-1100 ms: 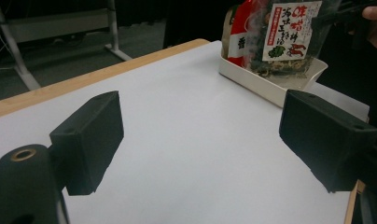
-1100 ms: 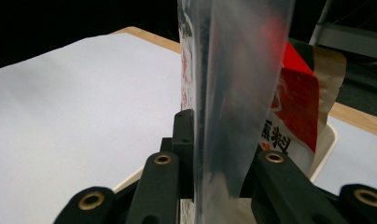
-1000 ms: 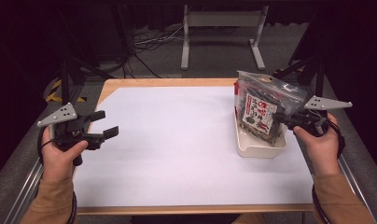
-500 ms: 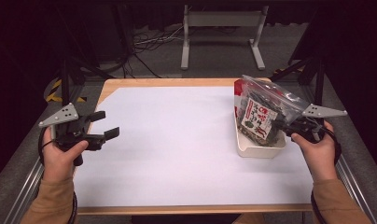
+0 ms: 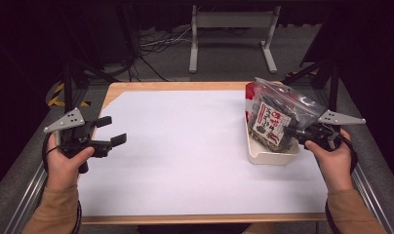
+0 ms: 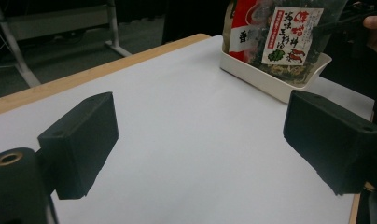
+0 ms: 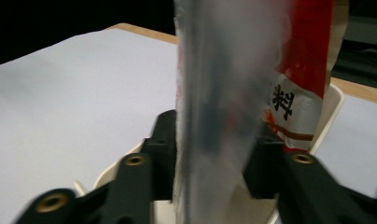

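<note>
A clear zip bag point(image 5: 278, 117) of dark dried food with a white label stands in a cream tray point(image 5: 273, 157) at the table's right side, and a red packet point(image 5: 250, 97) stands behind it. My right gripper point(image 5: 293, 132) reaches the bag's right edge. In the right gripper view the bag point(image 7: 219, 93) stands between the jaws of the right gripper point(image 7: 210, 158), which have just been opening and stand close on either side of it. My left gripper point(image 5: 112, 130) hovers open at the left edge with nothing between its jaws, as the left gripper view point(image 6: 200, 140) shows.
White paper point(image 5: 185, 146) covers the wooden table point(image 5: 151, 86). In the left gripper view the tray point(image 6: 270, 84) and the bag point(image 6: 289, 32) sit far across the sheet. A metal stand point(image 5: 231, 19) and cables lie on the floor beyond the table.
The right hand and the bag have shifted slightly, and the right jaws stand wider around the bag than before. The left hand has stayed in place.
</note>
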`<state>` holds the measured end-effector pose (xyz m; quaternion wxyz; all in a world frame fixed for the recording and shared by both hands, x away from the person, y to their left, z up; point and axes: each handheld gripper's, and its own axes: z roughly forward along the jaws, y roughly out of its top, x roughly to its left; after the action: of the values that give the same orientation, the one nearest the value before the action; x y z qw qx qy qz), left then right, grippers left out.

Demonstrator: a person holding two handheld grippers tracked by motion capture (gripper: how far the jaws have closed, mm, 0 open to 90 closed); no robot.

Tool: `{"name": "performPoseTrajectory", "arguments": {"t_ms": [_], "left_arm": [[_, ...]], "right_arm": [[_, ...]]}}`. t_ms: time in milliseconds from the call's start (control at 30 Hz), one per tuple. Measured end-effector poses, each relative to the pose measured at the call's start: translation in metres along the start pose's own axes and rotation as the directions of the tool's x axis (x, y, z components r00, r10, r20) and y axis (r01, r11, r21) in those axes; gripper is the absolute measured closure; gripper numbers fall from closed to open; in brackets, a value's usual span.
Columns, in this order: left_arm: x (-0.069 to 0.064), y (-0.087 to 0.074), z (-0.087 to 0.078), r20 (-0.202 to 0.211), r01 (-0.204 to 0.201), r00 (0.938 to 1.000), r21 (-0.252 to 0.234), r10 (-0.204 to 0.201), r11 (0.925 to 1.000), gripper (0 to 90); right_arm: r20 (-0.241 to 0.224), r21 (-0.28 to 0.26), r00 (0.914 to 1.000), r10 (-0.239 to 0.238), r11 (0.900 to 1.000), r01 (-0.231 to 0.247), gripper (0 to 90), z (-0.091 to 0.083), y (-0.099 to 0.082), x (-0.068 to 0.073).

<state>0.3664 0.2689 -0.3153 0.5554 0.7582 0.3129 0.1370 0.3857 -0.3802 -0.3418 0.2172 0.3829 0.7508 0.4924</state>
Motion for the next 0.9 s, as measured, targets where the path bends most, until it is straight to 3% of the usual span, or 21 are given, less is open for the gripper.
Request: {"name": "performPoseTrajectory", "arguments": {"t_ms": [67,233,467,800,900], "left_arm": [[-0.001,-0.001,0.000,0.001,0.001,1.0000,0.003,-0.001,1.0000,10.5],[-0.004,-0.001,-0.001,0.002,-0.005,1.0000,0.005,0.005,1.0000,10.4],[-0.009,-0.003,0.001,0.014,0.003,0.9999,0.000,-0.003,1.0000,9.8],[-0.018,-0.013,0.005,-0.004,0.000,1.0000,0.006,0.000,1.0000,9.3],[-0.018,-0.016,0.005,-0.008,0.004,1.0000,0.003,-0.004,1.0000,9.3]], "right_arm": [[0.011,0.001,0.9998,-0.014,0.9999,0.014,48.2,-0.002,0.000,0.001],[0.036,-0.036,0.9994,0.005,0.9993,-0.004,34.2,-0.014,0.000,0.006],[0.074,-0.034,0.9970,-0.021,0.9991,0.023,31.5,-0.038,-0.001,0.016],[0.105,0.057,0.9920,-0.071,0.9962,0.065,30.5,-0.057,-0.008,0.038],[0.104,0.063,0.9922,-0.069,0.9960,0.063,30.5,-0.058,-0.010,0.043]]}}
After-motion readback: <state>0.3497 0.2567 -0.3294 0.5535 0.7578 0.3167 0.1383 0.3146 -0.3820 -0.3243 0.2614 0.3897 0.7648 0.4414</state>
